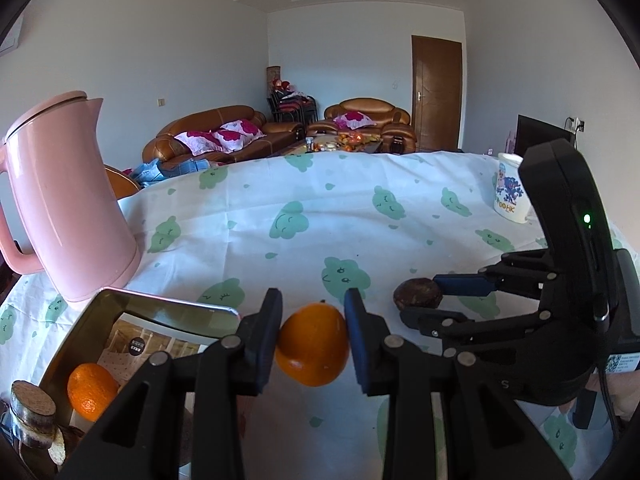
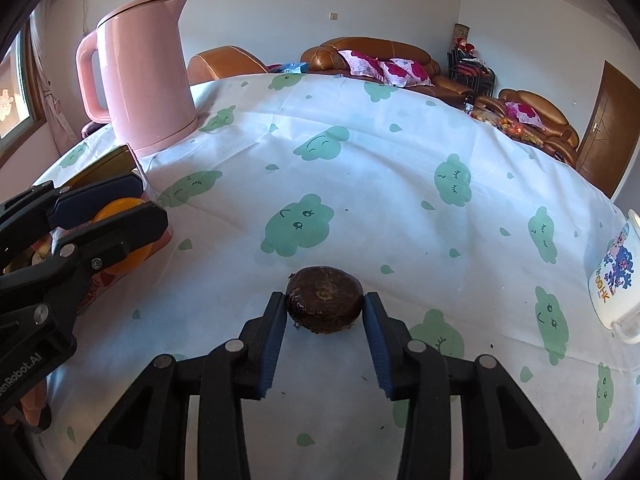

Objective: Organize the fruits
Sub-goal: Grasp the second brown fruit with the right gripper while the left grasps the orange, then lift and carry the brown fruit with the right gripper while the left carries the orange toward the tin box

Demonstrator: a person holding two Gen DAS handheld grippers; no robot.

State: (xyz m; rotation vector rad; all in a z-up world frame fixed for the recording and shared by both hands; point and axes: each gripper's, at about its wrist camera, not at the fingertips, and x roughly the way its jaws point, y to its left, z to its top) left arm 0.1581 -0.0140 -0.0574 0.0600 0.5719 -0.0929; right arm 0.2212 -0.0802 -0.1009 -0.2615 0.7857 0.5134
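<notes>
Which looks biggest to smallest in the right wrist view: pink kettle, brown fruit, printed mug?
1. pink kettle, clearly largest.
2. brown fruit and printed mug: look alike; mug cropped, so unranked.

Pink kettle (image 1: 68, 196) handle and cork-stoppered jar (image 1: 32, 416) are cut off at left edge.

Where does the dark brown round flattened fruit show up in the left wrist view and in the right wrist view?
Left wrist view: the dark brown round flattened fruit sits right of centre, between the fingers of the right hand-held gripper.
Right wrist view: it lies low at centre on the cloth, its sides touching that gripper's blue pads.
Shared landmark: the tall pink lidded kettle at the left.
</notes>
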